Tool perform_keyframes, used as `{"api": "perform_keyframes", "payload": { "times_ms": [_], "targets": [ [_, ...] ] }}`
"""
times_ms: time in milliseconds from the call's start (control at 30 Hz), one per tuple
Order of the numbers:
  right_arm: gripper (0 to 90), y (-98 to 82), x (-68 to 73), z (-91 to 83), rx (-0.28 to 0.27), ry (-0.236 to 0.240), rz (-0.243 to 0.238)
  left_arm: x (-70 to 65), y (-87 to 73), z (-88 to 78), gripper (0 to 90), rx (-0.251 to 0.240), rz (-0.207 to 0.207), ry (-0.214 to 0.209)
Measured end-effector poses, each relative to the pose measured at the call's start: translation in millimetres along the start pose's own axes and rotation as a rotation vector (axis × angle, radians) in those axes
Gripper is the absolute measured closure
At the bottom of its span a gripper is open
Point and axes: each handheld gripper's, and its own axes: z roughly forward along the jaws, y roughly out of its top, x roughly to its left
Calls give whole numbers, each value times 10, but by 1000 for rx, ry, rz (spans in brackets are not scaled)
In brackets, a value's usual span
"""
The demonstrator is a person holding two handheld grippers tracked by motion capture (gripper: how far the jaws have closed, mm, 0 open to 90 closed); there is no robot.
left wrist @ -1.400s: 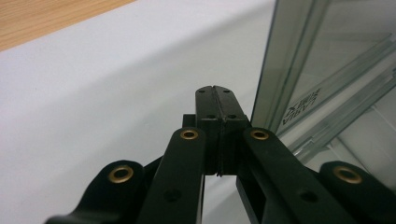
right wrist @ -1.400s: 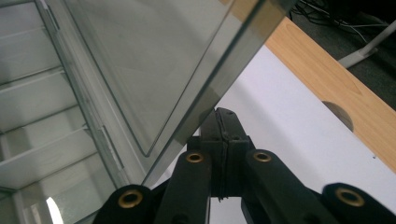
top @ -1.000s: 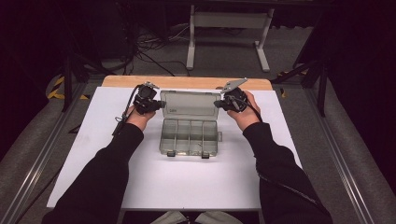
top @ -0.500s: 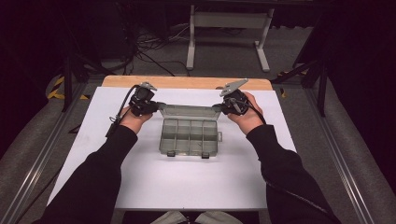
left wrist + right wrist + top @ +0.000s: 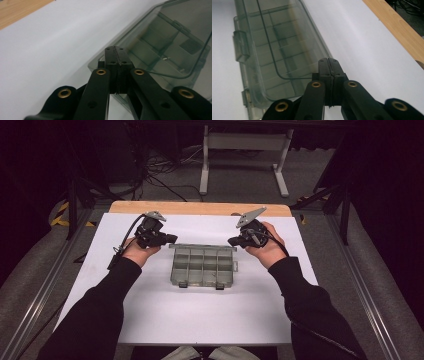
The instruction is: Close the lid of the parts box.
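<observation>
High view: a clear plastic compartment box (image 5: 202, 266) lies on the white table (image 5: 200, 315), nearer the far edge than the near one and about midway between the left and right edges. Its lid stands raised along the box's far side, seen edge-on as a thin grey line, and two small latches show on its near side. The dividers inside split it into a grid of small compartments; whether they hold anything is too small to tell.

The left gripper (image 5: 169, 239) is at the far-left corner of the box, held in the person's left hand (image 5: 140, 251), with its cable trailing back toward the left edge of the table. The right gripper (image 5: 233, 241) is at the far-right corner, held in the right hand (image 5: 267, 251). Each bears a grey three-cornered plate on top. Both point inward at the lid's ends.

Left gripper view: the left gripper's (image 5: 115, 62) fingers are pressed together, pad against pad, with nothing between them, and their tip sits against the lid's corner (image 5: 160, 50); whether it touches cannot be told. Through the clear lid the compartments show.

Right gripper view: the right gripper's (image 5: 329, 68) fingers are likewise together and empty, just beside the lid's (image 5: 274, 45) long edge, with a strip of bare wood (image 5: 394, 22) along the table's far edge.
</observation>
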Motion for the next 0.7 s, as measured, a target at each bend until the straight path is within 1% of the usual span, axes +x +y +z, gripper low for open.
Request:
{"api": "perform_keyframes", "payload": {
  "times_ms": [67,100,133,233,267,300,333,400,567,667,700],
  "targets": [
    [900,11,38,-22,8,6,-13,-25,-11,-10,895,8,6,-14],
    [900,16,59,-33,13,8,-15,-40,-17,-14,895,12,16,-22],
    [900,19,78,-45,18,10,-23,-59,-22,-19,895,16,15,-26],
    [900,13,110,-62,30,22,-18,-106,-33,-34,895,33,32,-37],
    [900,10,122,-69,34,27,-13,-122,-38,-40,895,35,44,-46],
    [900,10,122,-69,34,27,-13,-122,-38,-40,895,35,44,-46],
    [900,6,142,-75,37,35,0,-140,-46,-44,895,34,40,-54],
    [900,0,171,-80,41,41,-2,-162,-60,-49,895,44,52,-67],
    [900,-7,272,-83,55,55,-3,-217,-115,-53,895,62,57,-92],
    [900,-7,334,-76,66,69,-12,-243,-139,-50,895,72,63,-102],
    [900,-8,353,-69,71,76,-8,-252,-145,-48,895,75,65,-107]
  ]
}}
